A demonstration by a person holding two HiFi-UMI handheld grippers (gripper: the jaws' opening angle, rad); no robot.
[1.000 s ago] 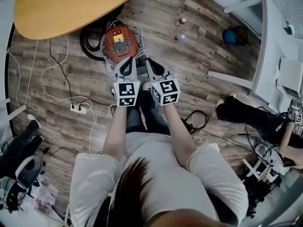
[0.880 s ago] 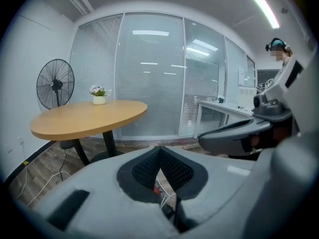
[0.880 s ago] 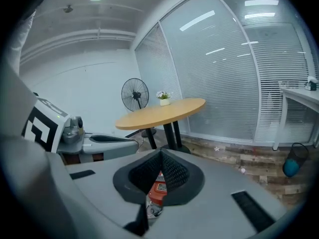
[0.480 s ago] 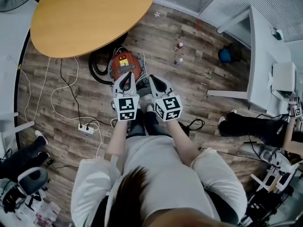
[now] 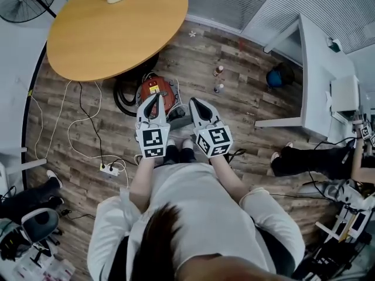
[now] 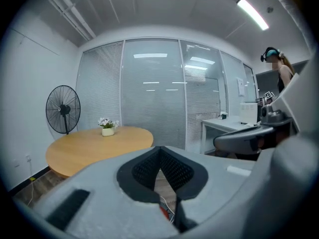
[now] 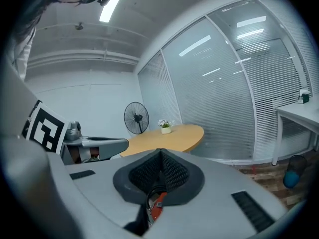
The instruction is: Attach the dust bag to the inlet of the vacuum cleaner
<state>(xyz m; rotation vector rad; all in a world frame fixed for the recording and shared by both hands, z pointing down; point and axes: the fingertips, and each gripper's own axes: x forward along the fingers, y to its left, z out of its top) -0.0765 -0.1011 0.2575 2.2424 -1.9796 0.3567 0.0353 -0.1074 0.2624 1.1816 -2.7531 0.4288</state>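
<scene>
Jaws closed, empty.
Left hand-held gripper [image 5: 156,98] and right hand-held gripper [image 5: 194,102] side by side above the vacuum cleaner [image 5: 153,87] on the floor [image 5: 246,101].

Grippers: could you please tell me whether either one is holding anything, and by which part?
Nothing is held: the left gripper and the right gripper are both shut and empty, in the air above the vacuum cleaner.
</scene>
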